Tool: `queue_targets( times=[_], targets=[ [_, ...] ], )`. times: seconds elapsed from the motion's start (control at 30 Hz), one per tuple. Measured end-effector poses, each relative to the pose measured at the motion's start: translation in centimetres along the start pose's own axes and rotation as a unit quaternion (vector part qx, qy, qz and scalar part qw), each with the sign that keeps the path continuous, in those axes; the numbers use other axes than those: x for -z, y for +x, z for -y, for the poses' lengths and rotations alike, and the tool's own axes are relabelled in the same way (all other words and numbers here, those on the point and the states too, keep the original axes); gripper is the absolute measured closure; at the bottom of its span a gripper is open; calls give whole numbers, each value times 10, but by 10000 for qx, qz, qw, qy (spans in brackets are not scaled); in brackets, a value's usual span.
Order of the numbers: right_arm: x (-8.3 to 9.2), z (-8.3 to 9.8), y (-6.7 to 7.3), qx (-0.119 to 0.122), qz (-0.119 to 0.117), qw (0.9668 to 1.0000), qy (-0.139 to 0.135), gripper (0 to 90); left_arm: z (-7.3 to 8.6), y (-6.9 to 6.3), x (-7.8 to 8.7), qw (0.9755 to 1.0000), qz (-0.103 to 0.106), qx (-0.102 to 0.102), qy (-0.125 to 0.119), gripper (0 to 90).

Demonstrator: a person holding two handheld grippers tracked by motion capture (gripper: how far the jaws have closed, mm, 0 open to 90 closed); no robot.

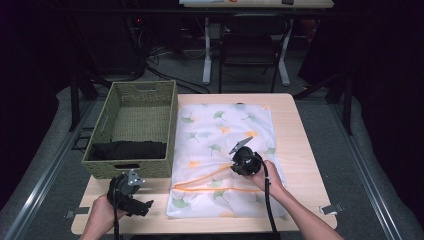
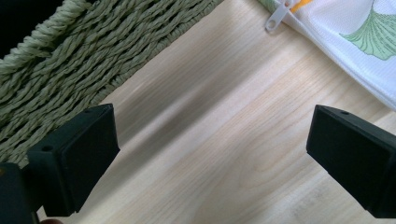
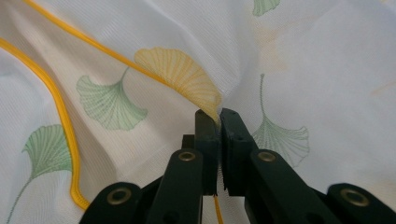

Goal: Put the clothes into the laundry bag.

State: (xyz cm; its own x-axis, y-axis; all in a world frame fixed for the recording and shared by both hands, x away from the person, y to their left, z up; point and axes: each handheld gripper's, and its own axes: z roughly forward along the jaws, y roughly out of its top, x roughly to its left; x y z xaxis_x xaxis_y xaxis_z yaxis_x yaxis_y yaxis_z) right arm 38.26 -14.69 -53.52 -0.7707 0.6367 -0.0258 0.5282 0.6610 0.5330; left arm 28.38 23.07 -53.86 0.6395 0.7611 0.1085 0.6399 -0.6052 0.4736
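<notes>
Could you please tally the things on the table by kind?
Woven baskets: 1
Black folded cloths: 1
Leaf-print mesh zip bags: 1
Total: 3

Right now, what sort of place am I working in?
Likely a recording studio or lab: black curtains around a lone wooden table, desk legs and cables behind it.

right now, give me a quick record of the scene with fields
surface: wooden table
bag: white mesh laundry bag with leaf print and an orange zipper, lying flat beside the basket
basket: green woven basket, dark cloth inside
right gripper: shut, pinching a fold of the bag
left gripper: open, over bare table near the basket
</notes>
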Motion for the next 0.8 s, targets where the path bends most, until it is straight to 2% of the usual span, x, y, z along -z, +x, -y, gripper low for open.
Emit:
queue_targets(
  times=[0.17,0.2,0.3,0.37,0.5,0.6,0.73,0.8],
  targets=[
    [12,-4,-2,-5,35,9996,-292,868,0,0,0,10000,5,3,-23,20],
    [15,-5,-3,-6,38,9994,-339,868,-1,1,0,10000,45,4,25,21],
    [22,-6,-4,9,107,9988,-476,869,-1,0,-2,9999,-41,-29,149,18],
    [26,-7,-4,3,150,9982,-579,870,-2,-2,-2,9999,-55,-12,148,14],
    [35,-10,-3,44,184,9968,-771,871,-3,-2,0,9999,30,-28,140,19],
    [42,-12,-2,46,167,9956,-916,872,-1,-1,7,9998,79,-163,-79,78],
    [36,-10,0,119,138,9966,-808,872,0,0,14,9991,170,-241,-294,83],
    [33,-9,0,139,124,9969,-761,872,0,-1,18,9983,184,-417,-366,86]
  ],
)
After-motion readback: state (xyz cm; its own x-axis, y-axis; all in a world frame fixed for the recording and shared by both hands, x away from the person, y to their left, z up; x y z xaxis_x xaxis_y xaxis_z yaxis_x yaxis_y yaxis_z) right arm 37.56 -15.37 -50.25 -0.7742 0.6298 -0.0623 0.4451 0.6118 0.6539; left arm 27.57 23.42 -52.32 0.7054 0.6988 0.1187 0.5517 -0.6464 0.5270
